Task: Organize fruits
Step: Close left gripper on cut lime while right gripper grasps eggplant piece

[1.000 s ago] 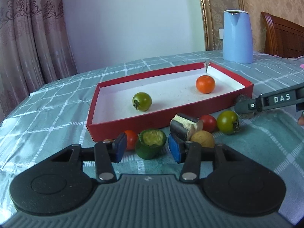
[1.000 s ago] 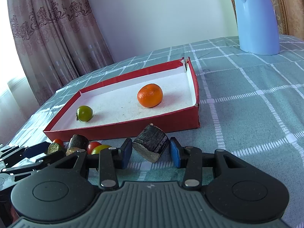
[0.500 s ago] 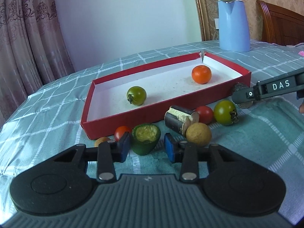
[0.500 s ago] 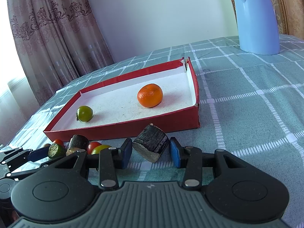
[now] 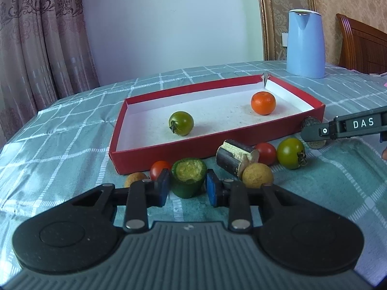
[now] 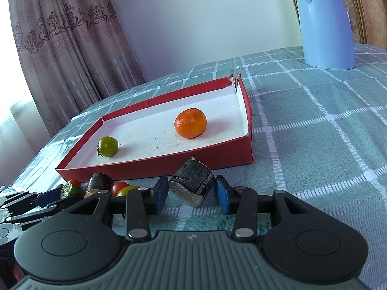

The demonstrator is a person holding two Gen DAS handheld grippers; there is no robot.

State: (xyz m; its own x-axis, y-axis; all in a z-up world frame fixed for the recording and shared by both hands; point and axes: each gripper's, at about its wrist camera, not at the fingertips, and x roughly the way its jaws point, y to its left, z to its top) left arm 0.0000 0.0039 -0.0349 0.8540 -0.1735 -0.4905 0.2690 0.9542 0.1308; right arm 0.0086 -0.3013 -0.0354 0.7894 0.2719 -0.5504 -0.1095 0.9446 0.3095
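- Left wrist view: the left gripper [image 5: 185,188] is just finishing closing, its blue pads flanking the green cut piece [image 5: 188,177], seemingly gripping it, near the red tray [image 5: 217,145].
- Two fruits are already sitting inside the tray: a green tomato [image 5: 181,123] at the left and an orange [image 5: 263,102] at the far right.
- Two red tomatoes, two tan round fruits, a second green tomato [image 5: 290,153] and a dark cut stick are waiting outside, so most sorting is remaining.
- Right wrist view: the right gripper [image 6: 192,194] is bracketing a dark chunk [image 6: 192,184] resting near the tray's right corner; whether its pads are pressing cannot be told.
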